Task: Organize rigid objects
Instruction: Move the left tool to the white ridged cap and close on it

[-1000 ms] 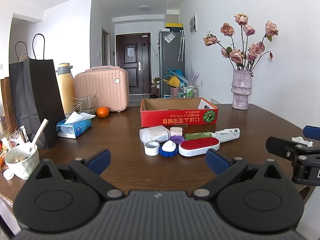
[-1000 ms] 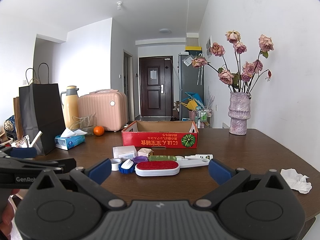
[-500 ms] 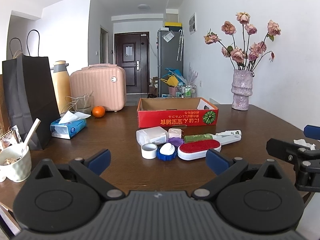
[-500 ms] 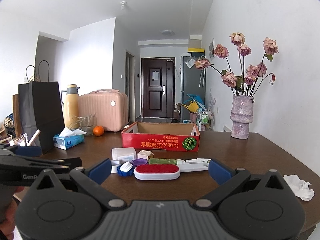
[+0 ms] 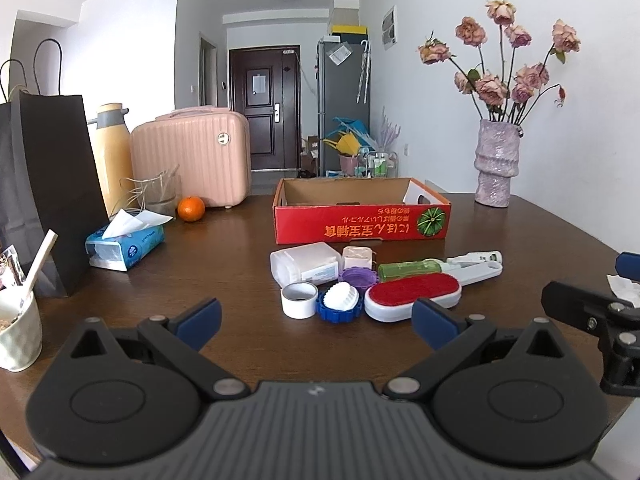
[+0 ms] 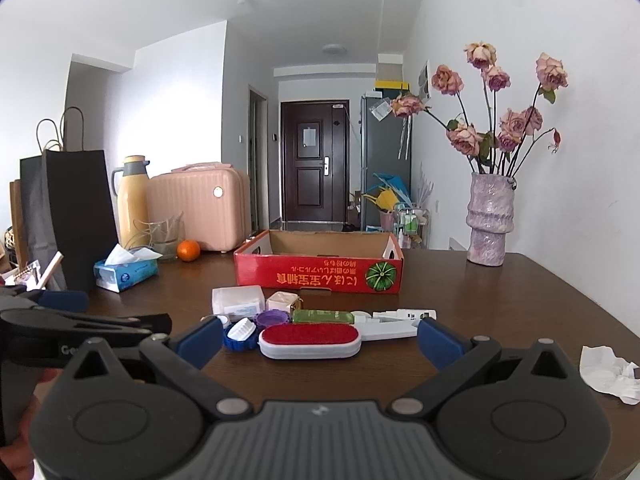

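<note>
At the bottom of each frame the left claw [image 5: 316, 316] and the right claw [image 6: 320, 340] are wide and hold nothing. Both have come a little nearer to the pile since a moment ago, so a first grasp seems near. At frame centre the red brush [image 5: 412, 294] lies on the tabletop [image 5: 224, 264], touching the blue cap [image 5: 340, 306]. Behind them the red box [image 5: 360, 224] is unchanged.

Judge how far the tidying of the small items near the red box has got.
Done: nothing; the red box looks empty. In hand: nothing; left hand-held gripper and right hand-held gripper are both open. Left: red brush, white tape roll and the other items on the table.
</note>
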A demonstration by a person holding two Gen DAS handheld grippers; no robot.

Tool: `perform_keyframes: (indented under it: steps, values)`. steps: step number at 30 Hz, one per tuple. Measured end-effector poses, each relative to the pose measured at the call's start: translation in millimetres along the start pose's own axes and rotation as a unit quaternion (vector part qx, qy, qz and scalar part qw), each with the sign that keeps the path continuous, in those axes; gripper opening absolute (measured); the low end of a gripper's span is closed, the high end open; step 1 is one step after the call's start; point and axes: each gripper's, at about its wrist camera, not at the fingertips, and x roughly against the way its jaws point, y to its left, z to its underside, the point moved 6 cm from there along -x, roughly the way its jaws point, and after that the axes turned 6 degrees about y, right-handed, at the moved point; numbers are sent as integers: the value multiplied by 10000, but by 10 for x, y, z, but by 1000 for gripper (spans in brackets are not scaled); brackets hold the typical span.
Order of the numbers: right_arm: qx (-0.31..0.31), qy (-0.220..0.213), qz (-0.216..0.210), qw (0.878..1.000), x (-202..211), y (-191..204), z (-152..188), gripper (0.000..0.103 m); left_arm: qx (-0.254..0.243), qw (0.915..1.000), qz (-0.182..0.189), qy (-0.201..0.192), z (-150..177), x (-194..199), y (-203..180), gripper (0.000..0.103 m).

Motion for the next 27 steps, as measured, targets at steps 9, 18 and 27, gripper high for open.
perform_keyframes:
  steps: [9, 18, 27]
  values:
    - [-62, 228, -24, 9997, -384, -31, -35, 103, 21, 9997, -34, 255, -58, -387, 58, 103]
    - [-155, 473, -14, 9988, -829, -115, -92, 103, -2, 9988, -36, 498, -139, -801, 71, 103]
    - [-252, 686, -25, 9973, -1271, -198, -133, 103, -85, 9978, -28, 658, -227, -1203, 80, 103]
